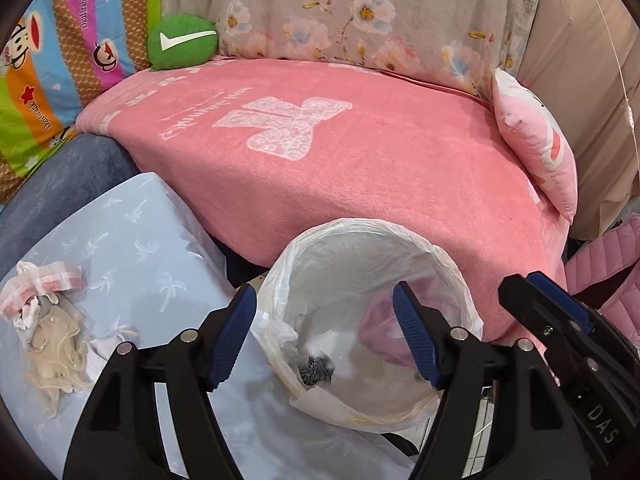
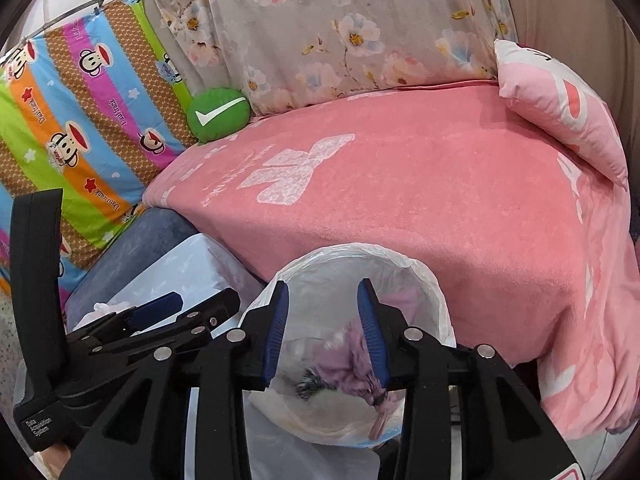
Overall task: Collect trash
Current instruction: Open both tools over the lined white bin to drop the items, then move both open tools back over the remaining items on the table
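Fingers of the left gripper (image 1: 324, 340) stand well apart in the left wrist view, nothing between the blue pads, poised over the mouth of a trash bin (image 1: 436, 264) lined with a white plastic bag. Inside the bin lie a pink crumpled piece (image 1: 380, 328) and a dark scrap (image 1: 318, 368). The bin sits against the front edge of a bed covered by a pink blanket (image 1: 320, 168). Left of the bin a pale blue printed cloth (image 1: 132, 240) carries a heap of cream and pink-trimmed scraps (image 1: 44, 320) near its left edge. The right gripper (image 1: 560, 312) shows at the right side of this view; its opening cannot be judged from here.

From the right wrist view, the right gripper (image 2: 324, 336) hangs over the same trash bin (image 2: 436, 292), fingers partly apart and empty, with the pink crumpled piece (image 2: 352, 364) and dark scrap (image 2: 314, 384) below them in the liner. The left gripper (image 2: 160, 316) lies just to the left. A green round cushion (image 2: 218, 114) rests at the blanket's far left corner, a pink pillow (image 2: 560, 108) at the far right.
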`<state>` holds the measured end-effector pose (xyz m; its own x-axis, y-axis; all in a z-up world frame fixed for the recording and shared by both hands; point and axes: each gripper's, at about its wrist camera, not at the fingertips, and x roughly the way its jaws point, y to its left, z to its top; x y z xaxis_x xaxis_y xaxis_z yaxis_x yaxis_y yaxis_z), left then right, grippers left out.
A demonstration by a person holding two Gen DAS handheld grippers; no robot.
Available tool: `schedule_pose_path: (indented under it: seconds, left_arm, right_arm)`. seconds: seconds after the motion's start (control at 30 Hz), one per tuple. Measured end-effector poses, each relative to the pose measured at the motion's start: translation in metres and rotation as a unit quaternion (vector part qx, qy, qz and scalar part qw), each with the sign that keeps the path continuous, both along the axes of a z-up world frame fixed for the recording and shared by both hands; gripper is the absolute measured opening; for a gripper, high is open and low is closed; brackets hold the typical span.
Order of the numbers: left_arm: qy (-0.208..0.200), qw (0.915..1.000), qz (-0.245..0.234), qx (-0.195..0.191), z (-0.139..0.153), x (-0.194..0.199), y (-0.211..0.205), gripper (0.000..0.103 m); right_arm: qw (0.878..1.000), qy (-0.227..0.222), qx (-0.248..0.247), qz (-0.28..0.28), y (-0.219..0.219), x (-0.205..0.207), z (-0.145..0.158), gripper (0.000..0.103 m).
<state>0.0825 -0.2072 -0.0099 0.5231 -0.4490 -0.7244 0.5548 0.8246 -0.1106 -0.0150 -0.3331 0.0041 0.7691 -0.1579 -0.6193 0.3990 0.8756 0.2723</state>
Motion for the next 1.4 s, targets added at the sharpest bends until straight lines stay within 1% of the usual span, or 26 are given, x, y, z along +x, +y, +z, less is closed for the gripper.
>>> schedule_pose_path:
  seconds: [0.13, 0.3, 0.63, 1.0, 1.27, 1.33, 1.4]
  left_arm:
    - [0.003, 0.9998, 0.016, -0.007, 0.0, 0.0, 0.014, 0.068]
    - [0.004, 0.999, 0.043, -0.007, -0.002, 0.001, 0.036, 0.068]
    - [0.012, 0.9934, 0.114, -0.001, -0.014, 0.003, 0.098, 0.068]
    - [0.013, 0.9813, 0.192, 0.009, -0.025, 0.01, 0.175, 0.067]
    - [0.027, 0.97, 0.241, 0.015, -0.043, 0.019, 0.229, 0.068]
    - [0.037, 0.9667, 0.253, 0.016, -0.05, 0.023, 0.242, 0.068]
    - [0.045, 0.9625, 0.267, 0.017, -0.057, 0.028, 0.257, 0.073]
  right_arm:
    - [1.0, 0.005, 0.007, 0.007, 0.006, -0.002, 0.0, 0.037]
    - [1.0, 0.012, 0.008, 0.026, 0.025, -0.004, -0.002, 0.037]
    - [0.995, 0.033, 0.0, 0.089, 0.091, 0.006, -0.014, 0.037]
    - [0.986, 0.06, -0.006, 0.157, 0.164, 0.032, -0.031, 0.037]
    - [0.976, 0.082, -0.013, 0.202, 0.221, 0.06, -0.052, 0.037]
    - [0.974, 0.087, -0.016, 0.209, 0.231, 0.066, -0.057, 0.037]
    - [0.972, 0.089, -0.017, 0.217, 0.242, 0.075, -0.063, 0.04]
